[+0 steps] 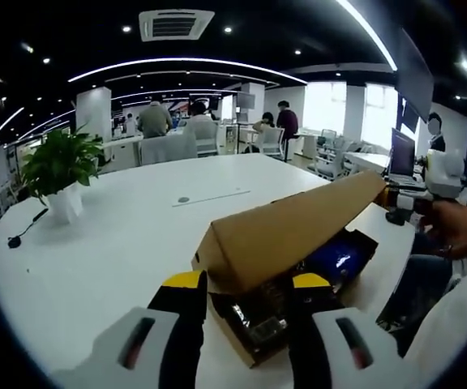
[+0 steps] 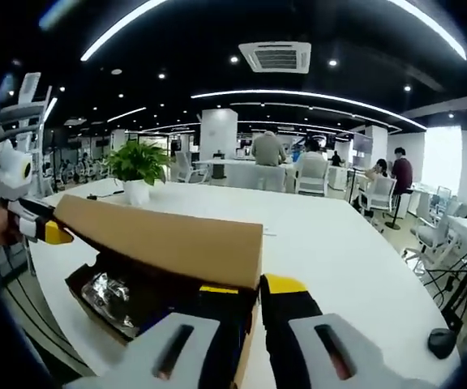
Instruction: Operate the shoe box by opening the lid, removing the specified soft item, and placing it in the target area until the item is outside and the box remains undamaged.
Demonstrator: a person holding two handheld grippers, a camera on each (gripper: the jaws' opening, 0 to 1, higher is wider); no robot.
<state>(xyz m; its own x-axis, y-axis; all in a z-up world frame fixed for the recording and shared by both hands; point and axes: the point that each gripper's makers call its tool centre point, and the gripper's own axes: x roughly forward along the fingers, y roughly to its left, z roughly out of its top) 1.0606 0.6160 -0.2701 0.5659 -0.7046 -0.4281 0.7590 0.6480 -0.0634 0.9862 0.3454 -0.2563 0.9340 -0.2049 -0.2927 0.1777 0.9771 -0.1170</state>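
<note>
Yellow-tipped fingers of the left gripper [image 1: 250, 285] stand apart, straddling the near corner of the shoe box [image 1: 254, 324]; they hold nothing. Just beyond their tips hangs the raised brown lid [image 1: 290, 228], tilted up and reaching away to the right, where the other gripper meets its far edge beside a person's hand [image 1: 460, 223]. Between and below the fingers the open box shows crinkled clear wrapping [image 1: 262, 324]; to the right of the right finger lies something blue [image 1: 337, 258] inside. Which of these is the soft item I cannot tell.

In the right gripper view, the right gripper [image 2: 252, 290] has its fingers closed to a narrow gap on the lid's [image 2: 169, 239] near corner, gripping it. Left of the fingers the box [image 2: 96, 304] sits open on the white tabletop [image 2: 339, 235], shiny wrapping [image 2: 108, 293] inside. Far beyond the fingertips stands a potted plant [image 2: 139, 168].
</note>
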